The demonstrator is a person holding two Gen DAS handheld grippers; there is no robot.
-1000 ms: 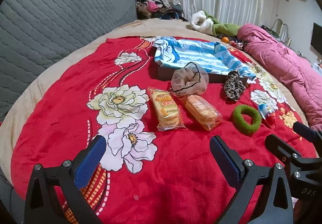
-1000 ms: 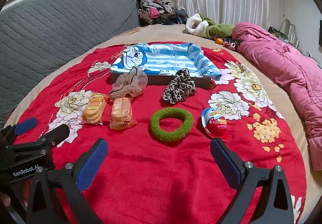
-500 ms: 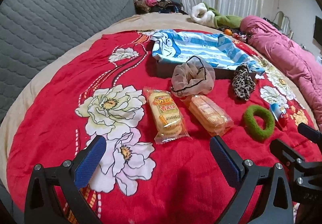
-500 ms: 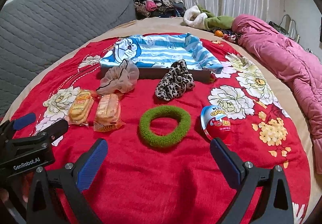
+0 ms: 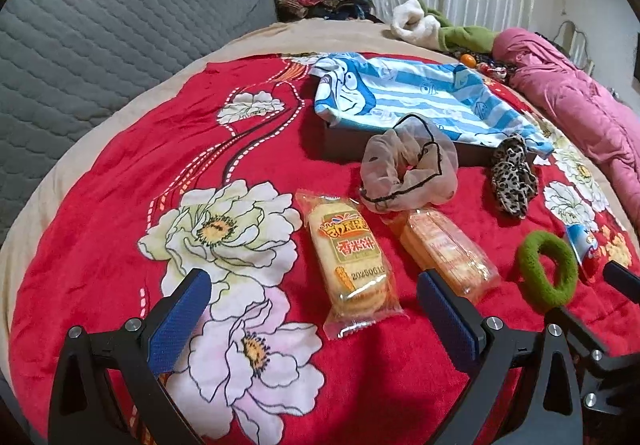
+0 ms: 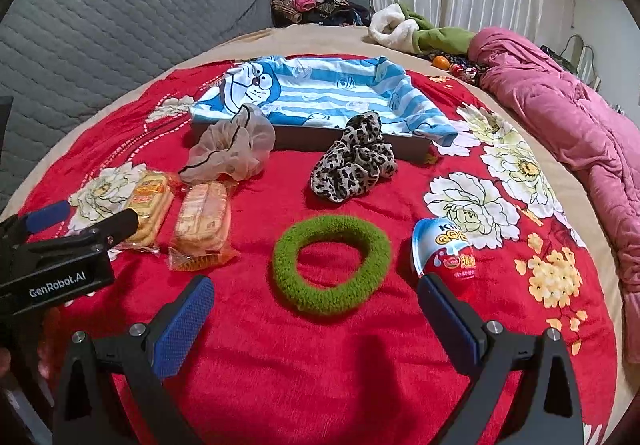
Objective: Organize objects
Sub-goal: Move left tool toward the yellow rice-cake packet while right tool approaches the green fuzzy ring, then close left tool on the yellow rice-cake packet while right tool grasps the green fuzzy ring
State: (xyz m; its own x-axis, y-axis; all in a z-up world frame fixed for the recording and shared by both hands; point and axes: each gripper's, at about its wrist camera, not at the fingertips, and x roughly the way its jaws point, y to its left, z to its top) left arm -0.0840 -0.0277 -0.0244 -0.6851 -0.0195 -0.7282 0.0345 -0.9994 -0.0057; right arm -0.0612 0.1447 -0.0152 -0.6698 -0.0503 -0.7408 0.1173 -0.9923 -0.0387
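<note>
On the red flowered blanket lie two packs of rice crackers: one (image 5: 350, 259) straight ahead of my open left gripper (image 5: 312, 301), the other (image 5: 444, 249) beside its right finger. Behind them sit a beige sheer scrunchie (image 5: 408, 167) and a leopard scrunchie (image 5: 514, 175). My open right gripper (image 6: 312, 305) hovers just short of a green fuzzy hair ring (image 6: 331, 263). A red and blue chocolate egg (image 6: 444, 251) lies by its right finger. A shallow dark box (image 6: 316, 137) lined with blue striped cartoon cloth stands behind everything.
A grey quilted headboard (image 5: 100, 25) runs along the left. A pink duvet (image 6: 580, 117) lies along the right side. Clothes (image 6: 316, 1) and a white and green garment (image 6: 416, 31) are heaped at the far end before curtains. The left gripper's body (image 6: 60, 265) shows at the right view's left edge.
Both grippers have moved forward and lower toward the objects, which now appear larger and closer. Nothing on the blanket has shifted, and both grippers stay open.
</note>
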